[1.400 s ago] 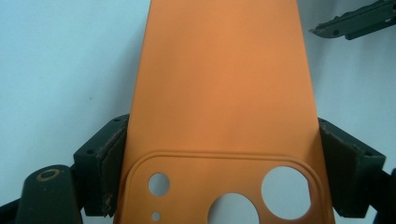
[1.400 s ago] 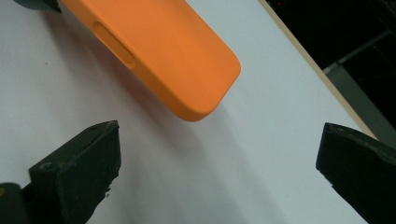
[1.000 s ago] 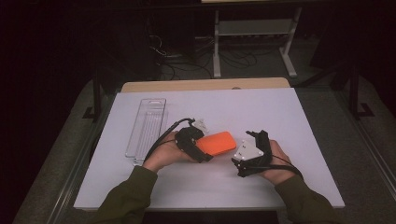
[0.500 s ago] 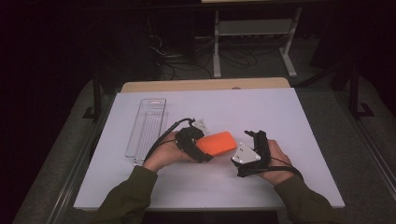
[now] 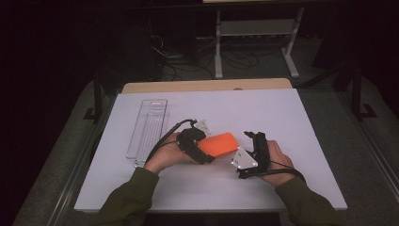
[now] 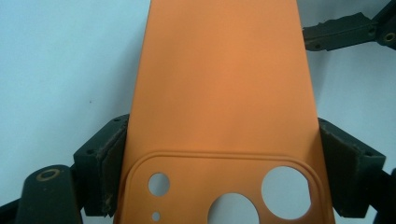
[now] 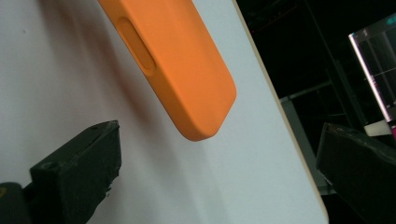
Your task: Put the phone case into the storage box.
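An orange phone case point(image 5: 220, 143) is held just above the white table top, camera cut-outs toward my left gripper point(image 5: 203, 149). That gripper is shut on the case's two long edges. In the left gripper view the pads point(image 6: 111, 159) press the sides of the case point(image 6: 219, 88) near the cut-outs. My right gripper point(image 5: 255, 138) stands open to the right of the case's free end. In the right gripper view the rounded corner of the case point(image 7: 187, 65) hangs ahead of the right gripper point(image 7: 219, 172), whose wide-apart fingers point(image 7: 79, 172) touch nothing.
A clear plastic tray point(image 5: 148, 125) lies on the left part of the white table top point(image 5: 282, 113). A wooden edge point(image 5: 207, 85) runs along the back. Beyond it stand a metal frame point(image 5: 254, 28) and cables on a dark floor.
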{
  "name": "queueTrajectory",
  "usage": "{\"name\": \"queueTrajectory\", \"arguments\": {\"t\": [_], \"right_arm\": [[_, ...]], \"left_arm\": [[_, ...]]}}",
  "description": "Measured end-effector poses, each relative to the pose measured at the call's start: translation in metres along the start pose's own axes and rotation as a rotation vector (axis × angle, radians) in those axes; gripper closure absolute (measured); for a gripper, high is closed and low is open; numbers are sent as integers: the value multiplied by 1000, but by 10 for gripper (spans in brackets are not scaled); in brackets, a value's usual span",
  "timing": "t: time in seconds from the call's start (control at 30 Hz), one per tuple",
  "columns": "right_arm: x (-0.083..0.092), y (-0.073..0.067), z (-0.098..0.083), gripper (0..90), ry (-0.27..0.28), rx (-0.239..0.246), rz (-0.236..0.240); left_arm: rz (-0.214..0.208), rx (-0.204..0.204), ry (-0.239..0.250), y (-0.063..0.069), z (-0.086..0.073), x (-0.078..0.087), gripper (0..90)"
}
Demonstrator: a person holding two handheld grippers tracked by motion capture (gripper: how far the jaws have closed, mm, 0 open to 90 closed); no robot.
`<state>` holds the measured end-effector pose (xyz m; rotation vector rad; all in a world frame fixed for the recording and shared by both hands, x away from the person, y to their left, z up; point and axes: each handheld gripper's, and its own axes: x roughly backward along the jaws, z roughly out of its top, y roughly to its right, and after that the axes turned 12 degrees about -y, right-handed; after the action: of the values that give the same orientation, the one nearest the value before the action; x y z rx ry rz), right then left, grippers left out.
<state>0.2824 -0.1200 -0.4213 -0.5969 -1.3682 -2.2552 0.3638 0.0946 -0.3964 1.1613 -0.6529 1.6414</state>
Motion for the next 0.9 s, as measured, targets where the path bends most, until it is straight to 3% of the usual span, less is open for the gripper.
{"name": "queueTrajectory", "arguments": {"t": [0.23, 0.53, 0.9], "right_arm": [[-1, -2, 2, 0, 11, 65, -36], [0, -5, 4, 0, 13, 127, -81], [1, -10, 8, 0, 21, 174, -129]], "left_arm": [[0, 2, 2, 0, 0, 0, 152], [8, -25, -19, -1, 1, 3, 152], [1, -12, 2, 1, 2, 1, 152]]}}
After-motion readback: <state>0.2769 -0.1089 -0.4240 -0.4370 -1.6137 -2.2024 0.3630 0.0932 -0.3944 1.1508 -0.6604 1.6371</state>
